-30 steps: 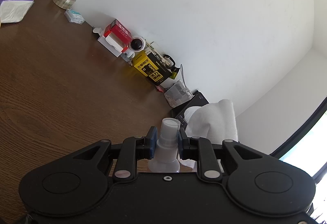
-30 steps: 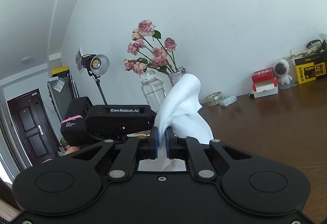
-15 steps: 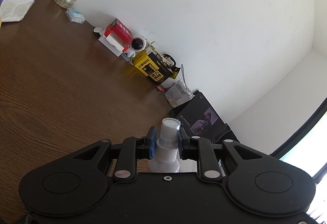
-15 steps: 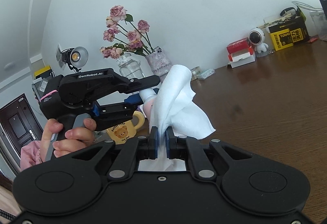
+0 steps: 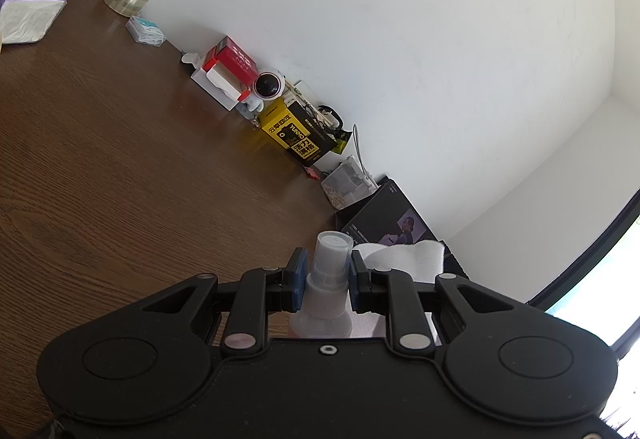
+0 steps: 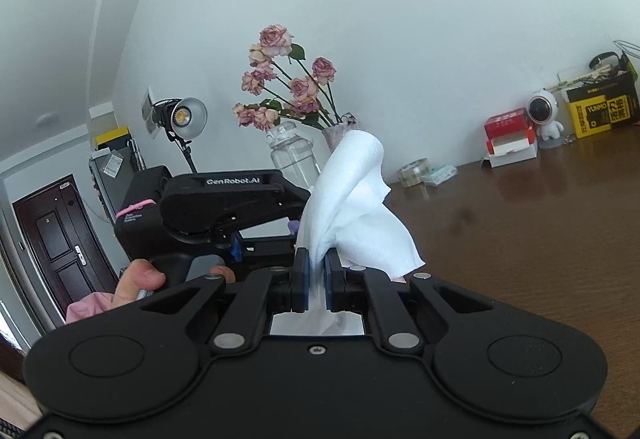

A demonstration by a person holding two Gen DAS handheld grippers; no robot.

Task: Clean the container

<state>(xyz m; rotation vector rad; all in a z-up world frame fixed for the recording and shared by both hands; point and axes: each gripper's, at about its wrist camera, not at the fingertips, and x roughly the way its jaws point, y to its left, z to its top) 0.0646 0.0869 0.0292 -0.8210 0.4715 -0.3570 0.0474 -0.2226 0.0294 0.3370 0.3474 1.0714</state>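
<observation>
Container: small translucent white plastic spray bottle (image 5: 328, 279), pinched at its neck by the left gripper (image 5: 325, 279), held above the brown wooden desk (image 5: 120, 191).
Handling: likely light, stiff, smooth-walled; neck grip suits it.
Wipe: soft white tissue (image 6: 352, 207), limp, squeezed in the right gripper (image 6: 316, 279), just beside the bottle.

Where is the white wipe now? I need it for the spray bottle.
The white wipe is pinched in the right claw; in the left wrist view it shows just right of the spray bottle.
</observation>
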